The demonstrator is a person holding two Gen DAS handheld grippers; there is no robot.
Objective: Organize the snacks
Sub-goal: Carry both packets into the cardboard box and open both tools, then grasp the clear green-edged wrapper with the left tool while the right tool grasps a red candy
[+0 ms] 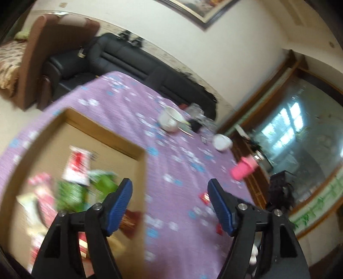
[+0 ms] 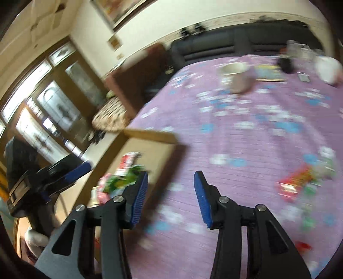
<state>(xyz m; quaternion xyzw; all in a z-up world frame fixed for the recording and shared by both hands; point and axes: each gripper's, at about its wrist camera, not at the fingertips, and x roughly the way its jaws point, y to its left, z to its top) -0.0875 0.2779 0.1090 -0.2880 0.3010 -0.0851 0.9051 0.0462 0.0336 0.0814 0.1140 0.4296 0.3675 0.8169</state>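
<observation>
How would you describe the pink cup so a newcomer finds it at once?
Start at the purple tablecloth, then follow its far edge away from the cardboard box, past the white bowl. The pink cup lies tipped there, the only bright pink item among white dishes.

No text, label, brand, number or sign is legible in either view; motion blur affects both.

- Snack packets (image 1: 75, 188) in the cardboard box (image 1: 103, 120): red, white and green printing is present, but no characters resolve.
- White packet with red marking (image 1: 78, 164) in the same box: the marking is a smeared red block; unreadable.
- Loose packets (image 2: 295, 182) on the purple tablecloth (image 2: 246, 139): coloured print only; unreadable.
- Framed picture (image 1: 201, 8) on the wall: content indistinct.
- Small wall plaques (image 2: 114, 41): too small and blurred to read.
</observation>
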